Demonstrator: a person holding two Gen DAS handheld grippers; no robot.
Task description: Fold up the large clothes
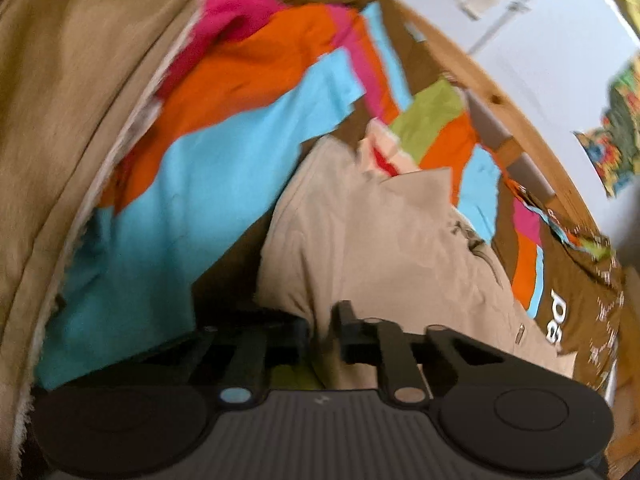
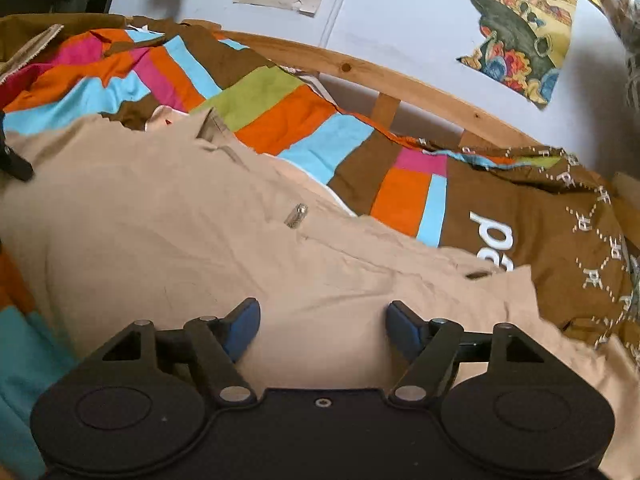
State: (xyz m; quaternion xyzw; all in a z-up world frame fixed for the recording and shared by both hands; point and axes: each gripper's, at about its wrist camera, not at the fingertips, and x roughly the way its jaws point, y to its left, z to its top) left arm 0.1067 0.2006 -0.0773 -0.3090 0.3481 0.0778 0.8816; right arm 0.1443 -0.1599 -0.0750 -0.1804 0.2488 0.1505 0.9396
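Gripping: left gripper point(image 1: 320, 322) has its black fingers drawn close together on a fold of the beige garment point(image 1: 380, 248), the cloth pinched between them.
Right gripper: right gripper point(image 2: 322, 320) hangs over the same beige garment point(image 2: 180, 232), its blue-padded fingers point(image 2: 244, 326) wide apart with nothing between them.
Garment place: spread on the bed, running from 9 o'clock toward 4 o'clock in the right wrist view; a small metal tag point(image 2: 296, 215) sits near its middle.
Bed cover: striped patchwork cover point(image 2: 280, 120) in orange, sky blue, pink, lime and brown lies under the garment, showing at 12 to 2 o'clock.
Bed frame: wooden rail point(image 2: 400, 76) beyond the cover.
Wall: pale, with colourful pictures point(image 2: 524, 28) pinned at 1 o'clock.
Left view edge: tan fleece-lined cloth point(image 1: 60, 100) fills 9 to 11 o'clock, blurred.
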